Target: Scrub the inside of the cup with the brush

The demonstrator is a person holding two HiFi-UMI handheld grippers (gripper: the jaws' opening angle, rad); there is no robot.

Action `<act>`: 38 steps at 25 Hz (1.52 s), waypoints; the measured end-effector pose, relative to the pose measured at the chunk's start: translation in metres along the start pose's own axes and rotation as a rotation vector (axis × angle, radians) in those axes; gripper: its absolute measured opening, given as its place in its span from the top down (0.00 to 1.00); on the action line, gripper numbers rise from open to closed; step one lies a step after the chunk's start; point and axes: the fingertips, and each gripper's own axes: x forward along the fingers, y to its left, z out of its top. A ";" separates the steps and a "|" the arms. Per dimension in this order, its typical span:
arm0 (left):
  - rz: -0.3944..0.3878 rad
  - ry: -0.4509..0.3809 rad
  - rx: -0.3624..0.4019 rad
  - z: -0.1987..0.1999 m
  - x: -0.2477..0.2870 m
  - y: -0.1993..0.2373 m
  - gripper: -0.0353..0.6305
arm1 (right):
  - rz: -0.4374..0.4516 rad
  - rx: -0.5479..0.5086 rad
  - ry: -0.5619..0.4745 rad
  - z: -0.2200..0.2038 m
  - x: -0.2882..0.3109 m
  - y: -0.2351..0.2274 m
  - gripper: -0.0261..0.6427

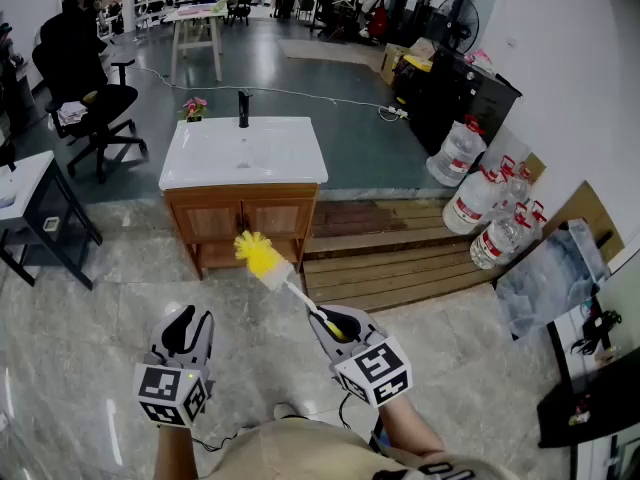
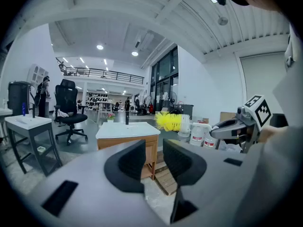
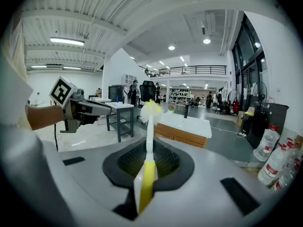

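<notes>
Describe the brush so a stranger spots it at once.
Find the white-topped wooden sink cabinet. Just in front of it, the right gripper clamps a slim white-shafted brush with a yellow handle. Its fluffy yellow bristle head sets it apart; the left gripper beside it is empty.

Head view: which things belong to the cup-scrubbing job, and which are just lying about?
Job: brush, clamped in the right gripper; left gripper, open and empty. No cup is in view.
Lying about: washbasin cabinet, water bottles, office chair, wooden platform.
</notes>
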 end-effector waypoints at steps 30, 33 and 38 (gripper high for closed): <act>-0.025 0.014 -0.064 -0.013 0.102 0.019 0.80 | 0.092 0.023 0.025 -0.003 0.079 -0.057 0.89; -0.058 0.025 -0.081 -0.013 0.128 0.035 0.80 | 0.082 0.025 0.044 0.002 0.101 -0.065 0.89; -0.121 0.027 -0.098 -0.006 0.173 0.071 0.80 | 0.056 0.027 0.064 0.019 0.148 -0.081 0.89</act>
